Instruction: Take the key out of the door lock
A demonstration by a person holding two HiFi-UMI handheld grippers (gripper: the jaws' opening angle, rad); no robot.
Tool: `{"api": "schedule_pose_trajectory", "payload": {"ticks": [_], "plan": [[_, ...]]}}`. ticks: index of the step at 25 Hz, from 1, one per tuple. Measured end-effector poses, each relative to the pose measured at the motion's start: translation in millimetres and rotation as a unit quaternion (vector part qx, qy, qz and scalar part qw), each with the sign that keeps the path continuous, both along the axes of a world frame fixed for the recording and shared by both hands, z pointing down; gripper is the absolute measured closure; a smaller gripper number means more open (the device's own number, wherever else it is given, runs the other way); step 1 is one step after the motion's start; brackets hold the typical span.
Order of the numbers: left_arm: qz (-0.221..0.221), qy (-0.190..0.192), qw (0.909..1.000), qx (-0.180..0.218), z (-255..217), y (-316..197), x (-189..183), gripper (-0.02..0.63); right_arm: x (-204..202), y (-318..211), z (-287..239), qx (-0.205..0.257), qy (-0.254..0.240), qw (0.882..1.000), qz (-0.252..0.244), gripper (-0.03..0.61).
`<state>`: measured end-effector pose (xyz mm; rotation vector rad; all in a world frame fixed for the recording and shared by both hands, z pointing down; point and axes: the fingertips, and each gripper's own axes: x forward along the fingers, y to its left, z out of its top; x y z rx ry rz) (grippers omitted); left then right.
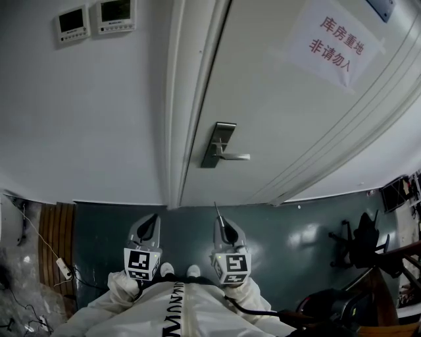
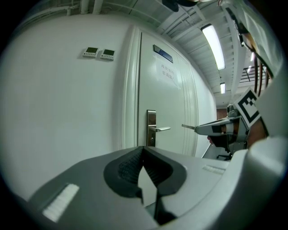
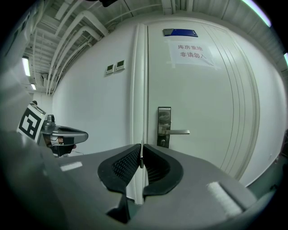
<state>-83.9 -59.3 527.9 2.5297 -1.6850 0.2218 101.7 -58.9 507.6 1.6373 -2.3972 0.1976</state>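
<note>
The white door (image 1: 276, 112) is closed, with a steel lock plate (image 1: 220, 141) and a lever handle (image 1: 235, 156) on it. I stand back from it, both grippers held low and well short of the lock. My right gripper (image 1: 221, 222) is shut on a thin metal key (image 1: 216, 209) that sticks out past its tips; the key (image 3: 141, 158) shows as a sliver between the pads. In the left gripper view the right gripper (image 2: 200, 128) carries the key (image 2: 186, 126) pointing at the door. My left gripper (image 1: 152, 220) is shut and holds nothing. No key shows in the lock plate (image 3: 164, 126).
Two wall control panels (image 1: 96, 18) hang left of the door frame, and a paper sign (image 1: 337, 41) is on the door. A black office chair (image 1: 360, 242) stands at the right. Cables and a power strip (image 1: 63, 267) lie on the floor at the left.
</note>
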Motion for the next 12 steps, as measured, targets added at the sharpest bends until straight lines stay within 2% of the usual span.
{"api": "schedule_pose_trajectory", "payload": {"ticks": [12], "plan": [[-0.015, -0.017, 0.9997, 0.004, -8, -8, 29, 0.614, 24, -16, 4, -0.001, -0.017, 1.000, -0.018, 0.555]]}}
